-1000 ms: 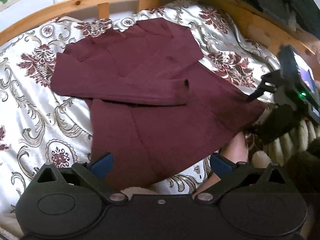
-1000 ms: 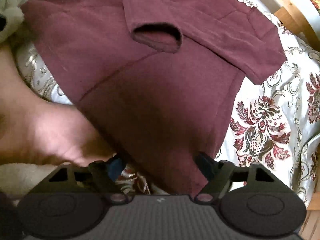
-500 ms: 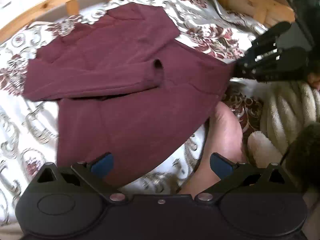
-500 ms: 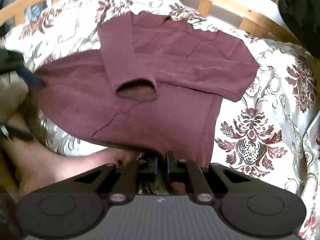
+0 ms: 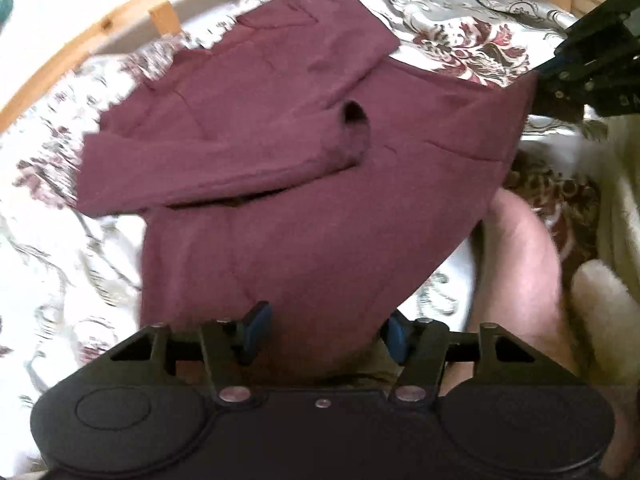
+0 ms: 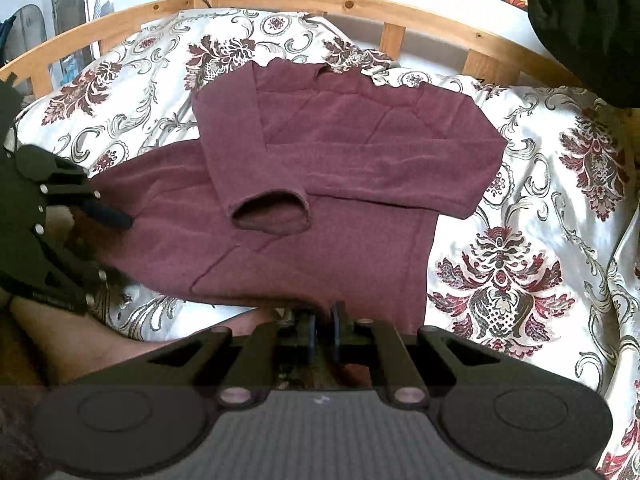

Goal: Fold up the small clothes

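Wooden slats of a pale pine bed frame (image 6: 304, 4) curve round the far edge of my work surface, a glossy cream bedspread (image 6: 520, 208) printed with dark red damask flowers and grey scrolls. Nothing here is a container; everything lies loose on the cloth.

Spread flat across the bedspread is the maroon sweater (image 6: 340, 200), a soft, matte knit with raglan seams, one sleeve folded across the chest so its round cuff gapes open near the middle.

My right gripper (image 6: 324, 330) has its blue pads pressed together on the sweater's near hem, which lifts slightly off the bed there. My left gripper (image 5: 324, 328) sits at the hem's other corner; its jaws have just been closing and stand partly apart, with the hem cloth lying between the blue pads, which do not visibly press on it.

A bare leg (image 5: 520, 272) rests beside the hem, next to fluffy cream fabric (image 5: 600, 296).
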The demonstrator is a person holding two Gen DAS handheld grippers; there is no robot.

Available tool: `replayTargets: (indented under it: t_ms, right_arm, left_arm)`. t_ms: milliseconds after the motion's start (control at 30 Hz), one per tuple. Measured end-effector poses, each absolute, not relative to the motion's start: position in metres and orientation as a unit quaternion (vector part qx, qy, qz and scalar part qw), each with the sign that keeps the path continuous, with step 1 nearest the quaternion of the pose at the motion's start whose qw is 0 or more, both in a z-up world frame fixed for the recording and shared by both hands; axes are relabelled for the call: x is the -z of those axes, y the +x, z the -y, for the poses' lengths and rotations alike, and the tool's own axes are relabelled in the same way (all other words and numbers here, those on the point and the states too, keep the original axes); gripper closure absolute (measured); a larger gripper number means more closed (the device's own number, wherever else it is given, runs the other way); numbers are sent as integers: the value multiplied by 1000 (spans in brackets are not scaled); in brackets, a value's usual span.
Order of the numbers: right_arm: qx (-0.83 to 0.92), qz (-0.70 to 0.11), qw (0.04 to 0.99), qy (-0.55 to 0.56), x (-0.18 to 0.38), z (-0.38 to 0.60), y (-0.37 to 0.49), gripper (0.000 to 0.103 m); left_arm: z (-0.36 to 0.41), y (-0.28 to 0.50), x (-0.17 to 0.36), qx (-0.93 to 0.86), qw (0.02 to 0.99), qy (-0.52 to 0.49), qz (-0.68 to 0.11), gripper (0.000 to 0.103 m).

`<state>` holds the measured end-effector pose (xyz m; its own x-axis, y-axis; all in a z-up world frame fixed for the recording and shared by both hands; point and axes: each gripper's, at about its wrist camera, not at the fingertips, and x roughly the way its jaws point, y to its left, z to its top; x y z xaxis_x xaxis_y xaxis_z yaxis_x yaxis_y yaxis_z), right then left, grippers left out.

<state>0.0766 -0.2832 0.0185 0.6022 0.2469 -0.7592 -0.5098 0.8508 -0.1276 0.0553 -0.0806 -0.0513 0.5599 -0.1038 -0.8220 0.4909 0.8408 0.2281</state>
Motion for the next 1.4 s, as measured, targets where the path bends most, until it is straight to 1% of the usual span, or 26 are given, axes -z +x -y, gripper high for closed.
replayTargets:
  t_ms: [100,133,200,233,267,300,333,367,433,467,500,800,1000,1133,1267,1400]
  right_arm:
    - [-211,-388,881,-168,-19,284,74,94]
    - [-209,-388,882,-167,-19,285,73,94]
    - [-203,-393,881,-167,-19,286,74,94]
    - [-200,-398,879,-170,-18,285,74,93]
    - [-193,-404,876,-178,-16,284,75,91]
    - [-185,-408,874,-185,-14,282,75,84]
    - [-177,-411,873,-193,-13,281,75,82]
    - [-173,-412,872,-199,-13,281,74,82]
    - [-171,-407,874,-202,-14,281,71,88]
    - [-169,-401,876,-206,-15,281,69,95]
    - [-169,-393,879,-209,-17,281,66,96]
    - [-164,-286,919,-215,-46,290,22,97]
    - [-178,-250,933,-188,-80,302,-25,97]
    - [-177,-230,933,-212,-95,302,-48,97]
    - [-169,-207,936,-227,-103,296,-33,97]
    - [-135,-158,946,-247,-108,286,13,97]
  left_arm:
    - [74,44,49,148,857,288,-401,55]
    - [70,41,50,139,854,302,-399,56]
    - [59,44,53,131,850,291,-420,67]
    - [52,47,53,129,849,273,-434,78]
    - [47,49,53,128,850,260,-441,83]
    - [44,51,51,127,853,248,-441,94]
    - [41,52,48,128,857,239,-437,96]
    - [39,51,44,130,863,232,-430,97]
    - [37,49,37,131,871,226,-416,98]
    - [36,47,34,131,876,222,-408,99]
    - [34,45,30,130,881,216,-401,99]
    - [17,15,-18,132,911,184,-344,99]
    - [5,-23,-60,157,916,164,-330,99]
    - [3,-41,-84,171,917,166,-320,99]
    - [6,-22,-96,167,922,178,-300,98]
    - [6,28,-100,150,931,184,-276,98]
